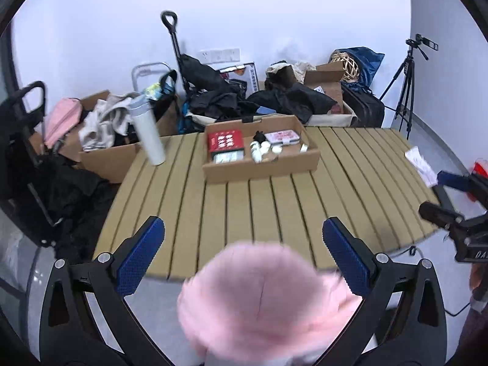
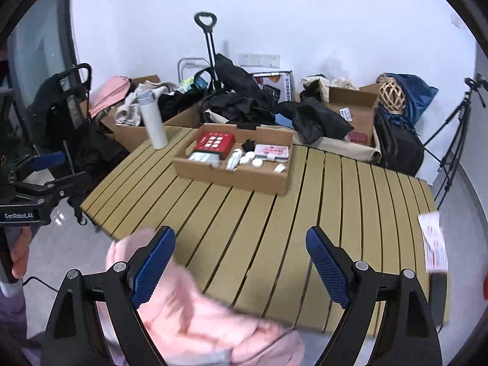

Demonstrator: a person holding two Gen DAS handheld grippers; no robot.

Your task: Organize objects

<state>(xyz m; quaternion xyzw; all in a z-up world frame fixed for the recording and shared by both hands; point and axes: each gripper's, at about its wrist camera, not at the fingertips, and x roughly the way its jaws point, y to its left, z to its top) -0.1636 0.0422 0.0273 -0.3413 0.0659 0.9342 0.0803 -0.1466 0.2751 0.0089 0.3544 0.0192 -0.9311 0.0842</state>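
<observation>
Both tools stand wide and empty: the left hand-held gripper (image 1: 244,256) has nothing between its blue pads, and the right hand-held gripper (image 2: 241,265) likewise holds nothing. Below them, at the near edge, a blurred pink fuzzy garment (image 1: 262,302) sits under the jaws without being pinched; whether it is clothing the person wears or something to be sorted, I cannot tell. Farther out, the slatted table (image 1: 274,207) is mostly bare. Toward its far side stands an open cardboard tray (image 1: 262,167) already holding a red box (image 1: 225,141), small white bottles (image 1: 256,151) and a pink case (image 1: 282,136), so much of the sorting looks done. A white flask (image 1: 149,134) stands upright at the far left, and a paper packet (image 2: 434,247) lies at the right edge; these seem left to place.
</observation>
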